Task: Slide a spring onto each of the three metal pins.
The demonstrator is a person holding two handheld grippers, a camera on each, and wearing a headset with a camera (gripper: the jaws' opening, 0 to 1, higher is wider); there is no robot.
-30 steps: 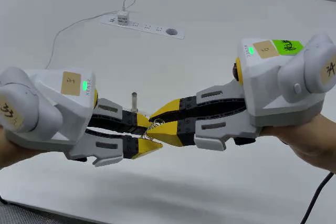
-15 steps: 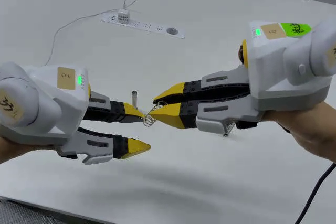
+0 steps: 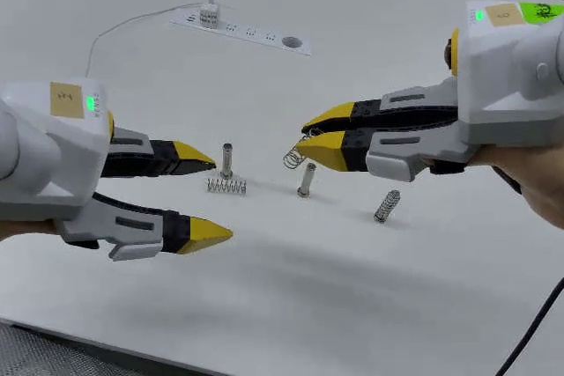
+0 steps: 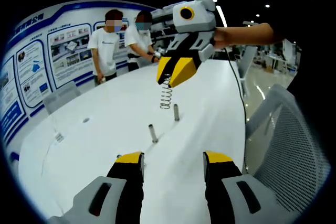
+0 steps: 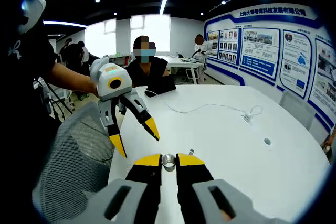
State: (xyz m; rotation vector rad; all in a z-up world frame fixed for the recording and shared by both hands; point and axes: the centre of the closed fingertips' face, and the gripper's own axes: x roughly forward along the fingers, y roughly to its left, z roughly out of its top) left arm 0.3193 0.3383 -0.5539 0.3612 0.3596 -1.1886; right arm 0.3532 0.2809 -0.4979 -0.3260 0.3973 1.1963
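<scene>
Head view: the smooth white table [image 3: 352, 297] carries two short cylindrical metal pins standing upright, a left pin [image 3: 227, 160] and a right pin [image 3: 306, 180]. A flat spring [image 3: 226, 186] of coiled wire lies on its side just near of the left pin. A tilted spring [image 3: 386, 206] stands farther right. The right gripper [image 3: 302, 134], yellow tips pressed together, pinches a held spring [image 3: 293, 158] hanging just beside the right pin's top. The left gripper [image 3: 222, 198] is spread wide, holding nothing.
</scene>
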